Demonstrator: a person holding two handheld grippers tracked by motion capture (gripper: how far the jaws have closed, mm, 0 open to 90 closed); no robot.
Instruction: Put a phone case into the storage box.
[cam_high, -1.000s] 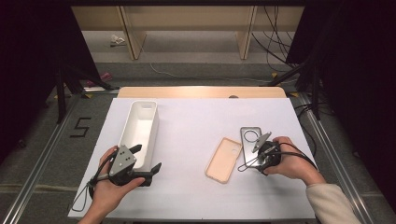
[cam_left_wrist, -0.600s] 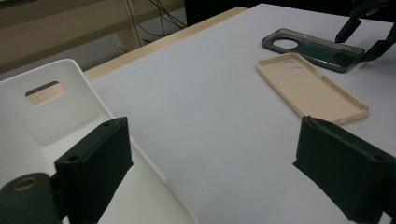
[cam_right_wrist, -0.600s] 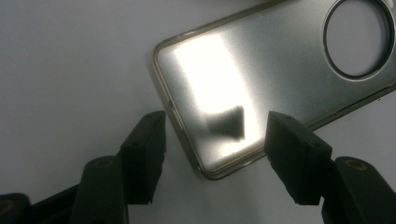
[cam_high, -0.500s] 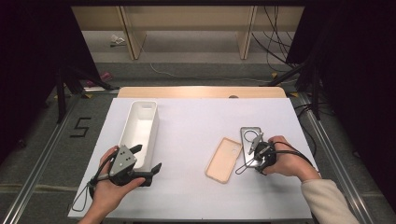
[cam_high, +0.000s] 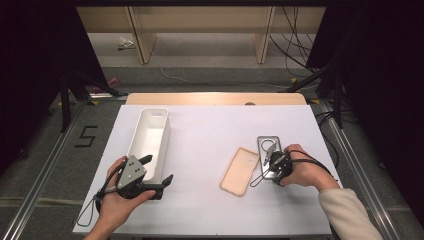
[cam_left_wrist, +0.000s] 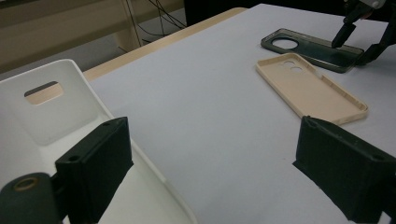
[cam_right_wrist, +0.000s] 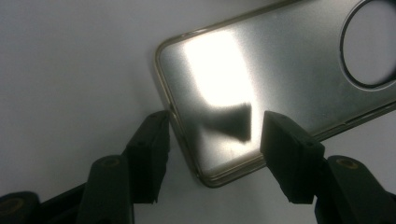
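The right claw (cam_right_wrist: 212, 140) is down at the near corner of the dark phone case (cam_high: 270, 150), jaws spread either side of that corner, one outside the rim and one over the inner face, nothing pinched yet. The case lies flat on the counter (cam_high: 210, 130) just beside the beige phone case (cam_high: 240, 171). I'd say a pickup is starting; next it needs to close on the rim. The left claw (cam_high: 157, 170), spread and empty, rests by the white bin (cam_high: 149, 140).
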